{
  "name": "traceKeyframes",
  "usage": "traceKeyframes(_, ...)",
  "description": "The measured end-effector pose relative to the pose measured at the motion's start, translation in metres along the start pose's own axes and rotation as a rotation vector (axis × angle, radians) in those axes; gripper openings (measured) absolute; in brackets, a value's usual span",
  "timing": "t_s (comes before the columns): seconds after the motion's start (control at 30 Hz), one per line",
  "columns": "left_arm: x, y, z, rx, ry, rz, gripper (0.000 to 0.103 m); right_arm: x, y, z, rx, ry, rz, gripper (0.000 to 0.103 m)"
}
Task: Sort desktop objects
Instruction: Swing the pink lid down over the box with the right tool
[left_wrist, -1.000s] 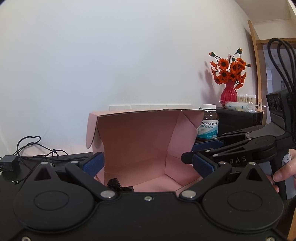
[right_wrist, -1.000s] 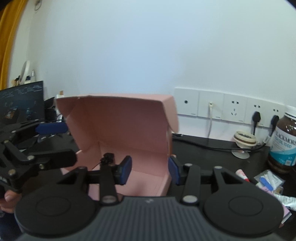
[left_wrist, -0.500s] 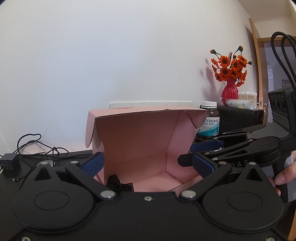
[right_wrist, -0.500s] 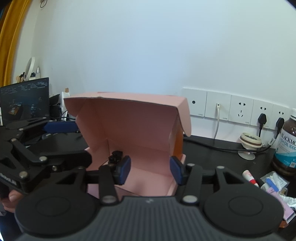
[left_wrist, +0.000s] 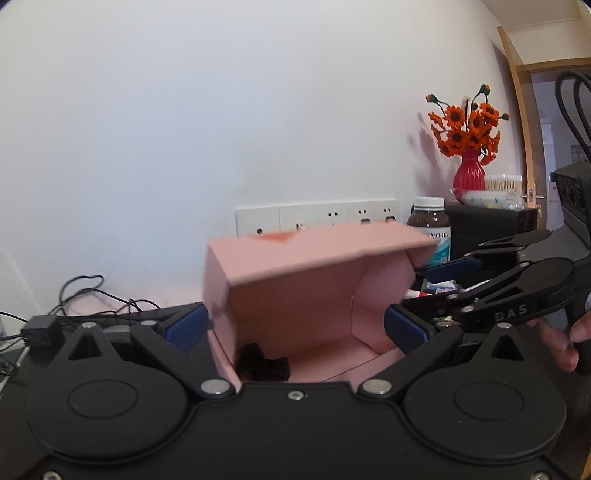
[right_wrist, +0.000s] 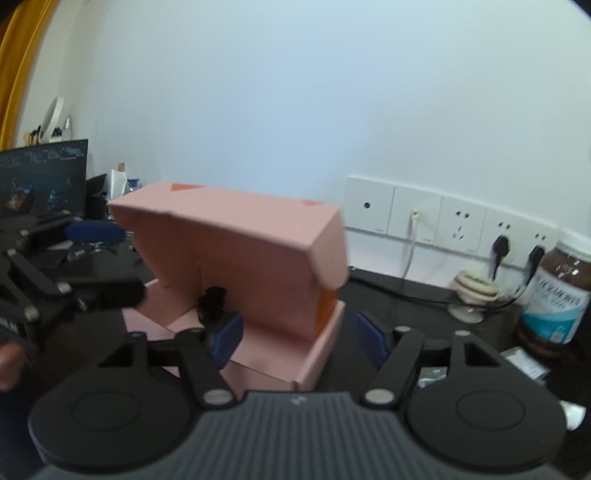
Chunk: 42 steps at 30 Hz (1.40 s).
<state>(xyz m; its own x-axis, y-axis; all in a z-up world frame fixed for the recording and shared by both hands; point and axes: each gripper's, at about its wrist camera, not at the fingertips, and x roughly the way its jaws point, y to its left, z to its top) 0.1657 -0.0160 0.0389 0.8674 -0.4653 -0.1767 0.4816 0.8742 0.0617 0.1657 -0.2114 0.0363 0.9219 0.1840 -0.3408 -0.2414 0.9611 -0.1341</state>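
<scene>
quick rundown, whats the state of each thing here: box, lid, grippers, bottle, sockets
pink box: on the desk, black item inside
box lid: tipped forward over the box, partly shut, blurred
left gripper: open, empty, fingers either side of the box
right gripper: open, empty
supplement bottle: upright, capped
wall sockets: three plugs in on the right wrist view

1. The box (left_wrist: 295, 332) lid (left_wrist: 314, 254) has swung forward and down, from upright to half-closed over the box.
2. Wall sockets (left_wrist: 317, 218), hidden behind the lid earlier, now show in the left view.
3. Both views have shifted slightly.
</scene>
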Motion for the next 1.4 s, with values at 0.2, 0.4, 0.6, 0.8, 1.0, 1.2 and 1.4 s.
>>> traceKeyframes(0.2,-0.01,-0.001,0.003,0.022,-0.023,-0.009,0.103,-0.017,-0.005,0.006,-0.12,-0.014,-0.045,0.067)
traceKeyframes(0.4,-0.014,-0.011,-0.002,0.08,-0.008,-0.019,0.103,-0.013,0.01,0.007,-0.289,0.003,-0.057,0.067)
traceKeyframes(0.6,-0.021,-0.005,0.004,0.121,-0.021,-0.048,0.103,-0.004,0.013,0.016,-0.317,0.018,0.003,0.068)
traceKeyframes(0.8,-0.017,0.013,0.01,0.104,0.007,-0.034,0.103,0.0,0.006,0.027,-0.308,0.023,0.039,0.073)
traceKeyframes(1.0,-0.013,0.018,0.003,0.132,0.029,-0.027,0.103,-0.005,-0.001,0.025,-0.287,0.019,0.067,0.083)
traceKeyframes(1.2,-0.006,0.012,0.004,0.224,0.023,-0.035,0.103,-0.001,-0.001,0.026,-0.327,0.022,0.075,0.083)
traceKeyframes(1.4,0.001,0.014,0.007,0.218,0.012,-0.054,0.103,0.005,-0.003,0.028,-0.32,0.021,0.127,0.083)
